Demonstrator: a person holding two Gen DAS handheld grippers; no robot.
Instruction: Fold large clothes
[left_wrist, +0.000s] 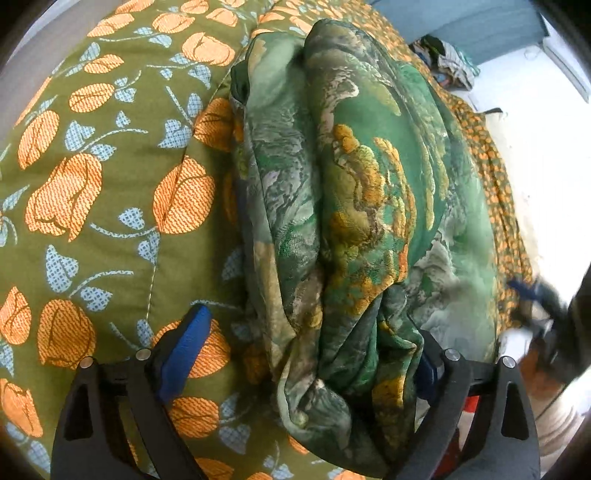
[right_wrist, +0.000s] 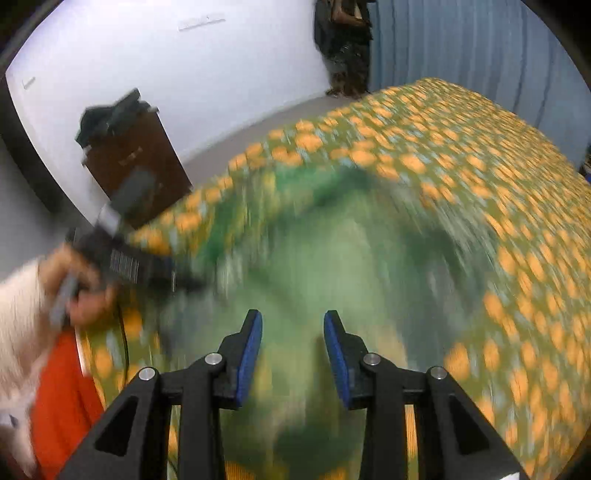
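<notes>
Fingers on the left gripper (left_wrist: 306, 354) are spread wide around the bunched end of the green garment (left_wrist: 343, 206), a woven, painterly-patterned cloth lying in thick soft folds on the bedspread (left_wrist: 92, 177) with orange tulips. Right gripper (right_wrist: 293, 350) hangs partly open, holding nothing, over the same cloth, though that view is badly blurred.

Bedspread (left_wrist: 92, 155) left of bunched garment (left_wrist: 332, 206) open; brown cabinet (right_wrist: 136, 162) stands beside bed.

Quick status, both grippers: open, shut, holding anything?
Left gripper: open, jaws wide on either side of the bunched green garment, not clamped on it.
Right gripper: open, empty; view blurred.
</notes>
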